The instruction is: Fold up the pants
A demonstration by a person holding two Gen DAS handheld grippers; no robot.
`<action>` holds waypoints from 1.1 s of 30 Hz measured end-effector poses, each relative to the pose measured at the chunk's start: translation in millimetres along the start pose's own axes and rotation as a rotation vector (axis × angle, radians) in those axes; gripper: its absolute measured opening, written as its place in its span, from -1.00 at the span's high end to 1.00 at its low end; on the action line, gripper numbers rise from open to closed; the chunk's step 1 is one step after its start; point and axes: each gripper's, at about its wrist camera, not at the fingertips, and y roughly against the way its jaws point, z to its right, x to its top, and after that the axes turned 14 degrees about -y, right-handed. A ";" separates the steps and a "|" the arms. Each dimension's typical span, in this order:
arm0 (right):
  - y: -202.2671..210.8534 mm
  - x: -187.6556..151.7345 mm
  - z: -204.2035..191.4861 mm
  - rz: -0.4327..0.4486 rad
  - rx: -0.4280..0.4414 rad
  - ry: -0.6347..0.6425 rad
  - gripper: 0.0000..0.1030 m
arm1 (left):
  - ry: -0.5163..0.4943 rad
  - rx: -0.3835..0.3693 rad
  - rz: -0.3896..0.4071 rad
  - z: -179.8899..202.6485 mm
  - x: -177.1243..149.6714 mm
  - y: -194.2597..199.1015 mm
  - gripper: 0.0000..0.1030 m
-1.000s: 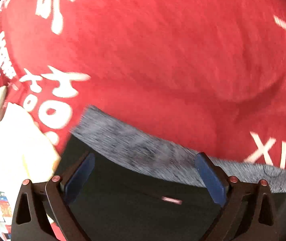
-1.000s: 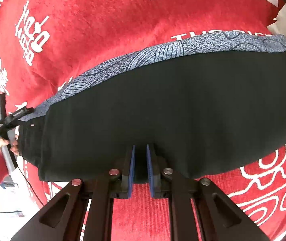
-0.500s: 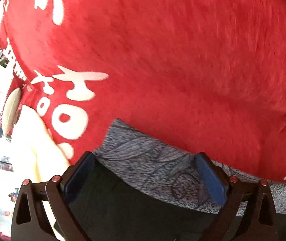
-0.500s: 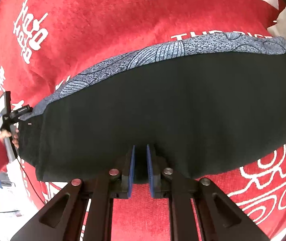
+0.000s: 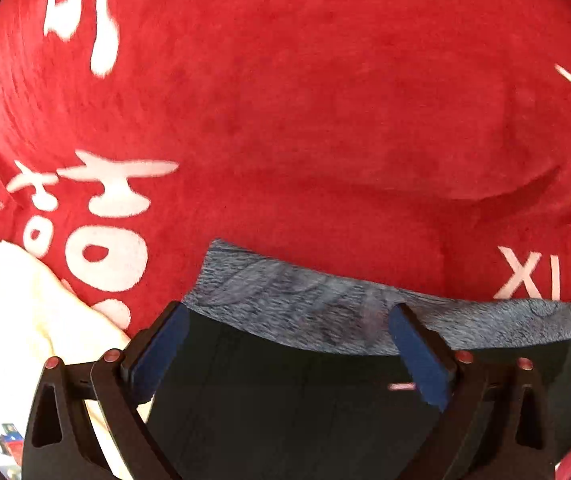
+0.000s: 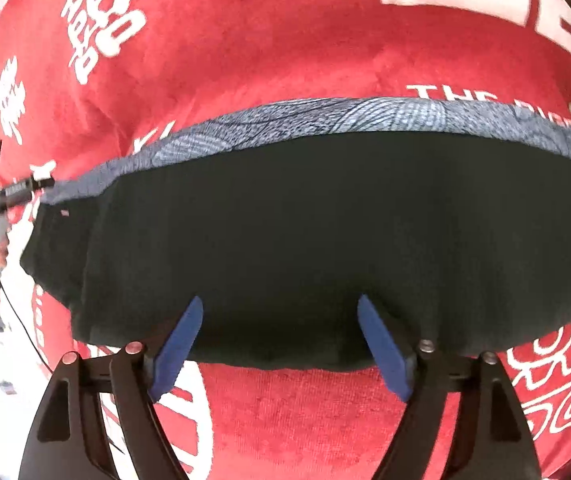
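**Right fingers let go of the pants**

Right gripper (image 6: 279, 340) has just been opening; its fingers now stand wide, off the near hem. Black pants (image 6: 305, 232) lie flat on the red blanket (image 6: 285, 40). Left gripper (image 5: 285, 344), closing slightly, stays wide over the pants' far left corner, gripping nothing.

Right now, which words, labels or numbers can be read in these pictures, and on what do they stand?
"THE": white print on the red blanket; the pants hide the next word.
"XI": white, same blanket.
Other white characters: blurred or cropped, unreadable.
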 end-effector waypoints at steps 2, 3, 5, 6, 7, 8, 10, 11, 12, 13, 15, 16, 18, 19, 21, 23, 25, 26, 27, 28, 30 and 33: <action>-0.9 -0.8 -2.5 -0.004 -0.011 0.023 -0.60 | 0.017 -0.028 -0.053 -14.6 1.0 -12.7 -0.42; -1.1 -1.5 -1.7 -0.003 -0.010 0.024 -0.60 | 0.022 -0.039 -0.069 -21.1 1.1 -17.4 -0.42; -1.0 -2.5 0.0 -0.001 -0.001 0.017 -0.60 | 0.025 -0.072 -0.086 -30.2 1.8 -22.2 -0.42; -0.9 -3.2 0.8 0.000 0.002 0.013 -0.60 | 0.024 -0.102 -0.092 -34.7 3.0 -24.1 -0.42; -1.1 -3.2 1.1 0.001 0.003 0.011 -0.60 | 0.021 -0.112 -0.096 -36.9 3.9 -25.4 -0.42; -1.8 -3.3 0.2 0.001 0.000 0.012 -0.60 | 0.013 -0.123 -0.104 -38.0 5.6 -27.4 -0.42; -3.0 -4.3 -2.0 0.003 -0.015 0.025 -0.60 | -0.004 -0.123 -0.110 -37.3 7.8 -29.4 -0.18; -2.8 -4.5 -3.3 0.003 -0.022 0.030 -0.60 | -0.025 -0.112 -0.106 -34.0 9.3 -28.8 -0.04; -3.1 -4.8 -4.9 0.003 -0.031 0.034 -0.60 | -0.046 -0.089 -0.099 -32.2 10.1 -29.2 -0.04; -3.5 -5.2 -5.8 0.002 -0.036 0.034 -0.60 | -0.065 -0.069 -0.094 -29.8 10.1 -29.5 -0.03; -4.9 -3.9 -7.3 0.001 -0.038 0.026 -0.60 | -0.105 -0.014 -0.082 -21.4 10.3 -31.6 -0.03; -5.1 -3.5 -7.7 0.001 -0.039 0.020 -0.60 | -0.105 -0.003 -0.077 -20.2 11.0 -32.6 -0.02; -5.1 -3.2 -9.1 -0.001 -0.046 0.015 -0.60 | -0.083 0.013 -0.067 -21.7 13.1 -37.1 -0.02; -5.6 -2.8 -10.6 -0.002 -0.049 0.015 -0.60 | -0.064 0.005 -0.069 -22.8 12.9 -38.5 -0.02; -5.0 -2.7 -10.8 -0.002 -0.050 0.016 -0.60 | -0.026 -0.013 -0.066 -27.5 13.8 -38.9 -0.02; -5.6 -2.8 -10.5 -0.003 -0.048 0.020 -0.61 | -0.016 -0.004 -0.062 -27.3 13.2 -33.5 -0.07; -6.2 -2.3 -10.9 -0.005 -0.051 0.026 -0.61 | 0.002 0.018 -0.052 -28.4 12.7 -23.2 -0.10; -6.4 -2.2 -10.5 -0.006 -0.052 0.028 -0.61 | 0.015 0.034 -0.049 -27.5 12.2 -15.8 -0.10; -6.4 -1.9 -10.5 -0.006 -0.052 0.029 -0.62 | 0.021 0.036 -0.049 -27.1 8.6 -10.7 -0.10; -6.5 -1.7 -10.4 -0.007 -0.049 0.027 -0.63 | 0.021 0.029 -0.048 -22.9 4.7 -3.8 -0.10; -6.7 -1.6 -10.2 -0.007 -0.043 0.019 -0.64 | -0.003 0.005 -0.049 -3.2 2.4 11.2 -0.12; -6.4 -0.5 -8.8 -0.010 -0.036 0.000 -0.64 | -0.053 -0.010 -0.011 37.6 -8.6 38.8 -0.64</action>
